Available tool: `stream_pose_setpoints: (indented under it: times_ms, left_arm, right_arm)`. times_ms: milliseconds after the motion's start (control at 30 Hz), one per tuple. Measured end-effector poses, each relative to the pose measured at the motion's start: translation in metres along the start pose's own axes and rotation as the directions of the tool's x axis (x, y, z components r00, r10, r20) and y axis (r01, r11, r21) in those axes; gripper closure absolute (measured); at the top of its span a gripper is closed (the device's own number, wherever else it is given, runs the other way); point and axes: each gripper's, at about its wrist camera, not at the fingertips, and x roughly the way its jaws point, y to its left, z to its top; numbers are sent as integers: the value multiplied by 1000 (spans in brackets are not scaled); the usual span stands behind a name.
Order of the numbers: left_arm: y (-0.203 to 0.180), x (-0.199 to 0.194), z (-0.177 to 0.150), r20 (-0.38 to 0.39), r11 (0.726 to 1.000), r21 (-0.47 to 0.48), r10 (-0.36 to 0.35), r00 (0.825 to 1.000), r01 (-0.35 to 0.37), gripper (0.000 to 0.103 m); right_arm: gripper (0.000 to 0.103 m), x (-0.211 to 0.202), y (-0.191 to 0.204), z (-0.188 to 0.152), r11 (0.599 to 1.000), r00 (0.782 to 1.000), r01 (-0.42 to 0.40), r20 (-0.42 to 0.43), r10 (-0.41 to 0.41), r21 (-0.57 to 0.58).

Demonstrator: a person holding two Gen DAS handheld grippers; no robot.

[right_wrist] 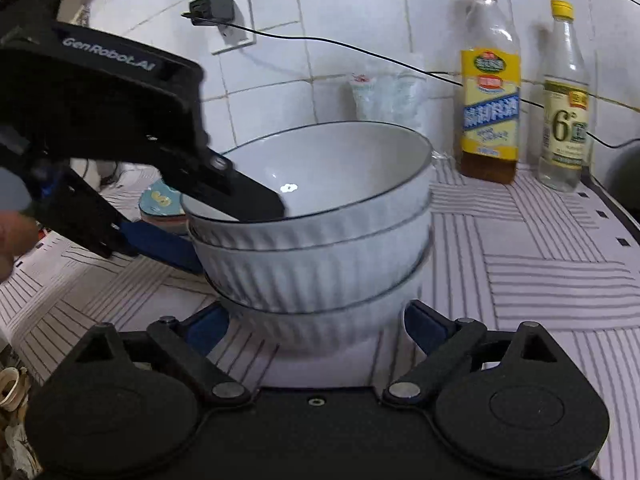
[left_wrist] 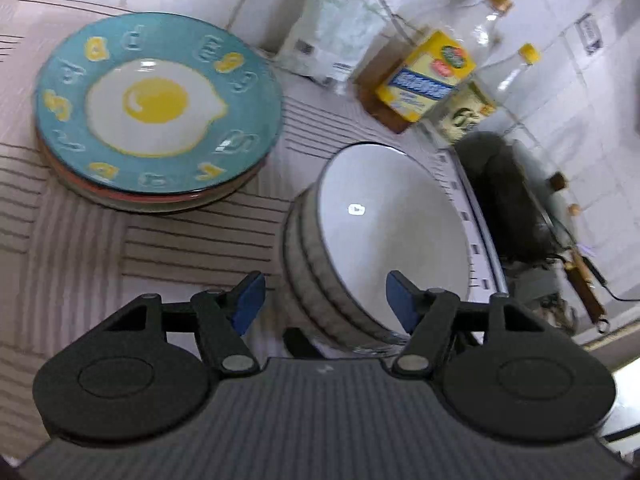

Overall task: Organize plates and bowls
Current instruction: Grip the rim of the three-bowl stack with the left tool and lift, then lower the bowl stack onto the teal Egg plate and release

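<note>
Three white ribbed bowls (right_wrist: 320, 248) are nested in a stack on the striped mat; the stack also shows in the left wrist view (left_wrist: 384, 224). My left gripper (left_wrist: 325, 300) is open with its jaws astride the top bowl's near rim, one finger inside and one outside; in the right wrist view it (right_wrist: 208, 236) reaches in from the left. My right gripper (right_wrist: 316, 328) is open, its blue pads on either side of the bottom bowl's base. A stack of plates topped by a blue fried-egg plate (left_wrist: 156, 108) lies to the left.
Two bottles (right_wrist: 490, 88) (right_wrist: 564, 100) stand against the tiled wall at the back right, a white plastic bag (right_wrist: 384, 96) behind the bowls. A dark wok (left_wrist: 508, 200) sits on a stove to the right. A cable crosses the wall from a socket (right_wrist: 224, 16).
</note>
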Motion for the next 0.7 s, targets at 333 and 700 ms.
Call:
stream_pose_setpoints:
  times_ms: [333, 700]
  left_arm:
    - [8, 20, 2, 0, 1000, -14, 21, 1000, -21, 54]
    - [12, 23, -4, 15, 998, -62, 19, 1000, -18, 55]
  right_arm:
    - [4, 8, 0, 0, 1000, 1000, -18, -5, 18, -2]
    - [3, 16, -2, 5, 999, 998, -37, -41, 37, -10]
